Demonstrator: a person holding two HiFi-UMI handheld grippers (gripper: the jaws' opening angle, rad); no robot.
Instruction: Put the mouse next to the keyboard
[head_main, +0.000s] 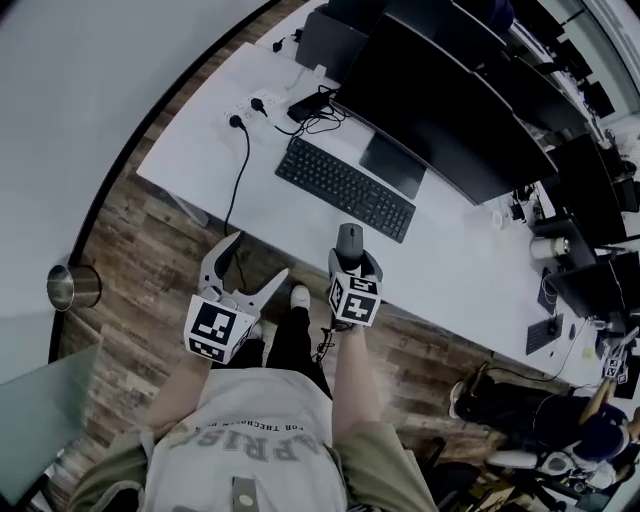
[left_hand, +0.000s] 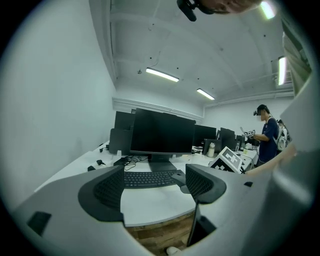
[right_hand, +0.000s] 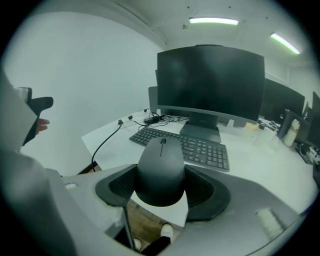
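**A:** The mouse (right_hand: 161, 169) sat clamped between the jaws of the right hand-held gripper (head_main: 353, 262), with its scroll wheel pointing toward the keyboard (head_main: 345, 188).

**B:** And where was it?

**A:** Right over the near edge of the white worktop (head_main: 460, 270), near the keyboard's right end but apart from it. A dark monitor (head_main: 440, 110) stood behind the keyboard.

**B:** What about the left hand-held gripper (left_hand: 155, 187)?

**A:** Its jaws were spread wide with nothing between them. It was off the worktop's edge, above the wooden floor (head_main: 140, 270), to the left of the other one.
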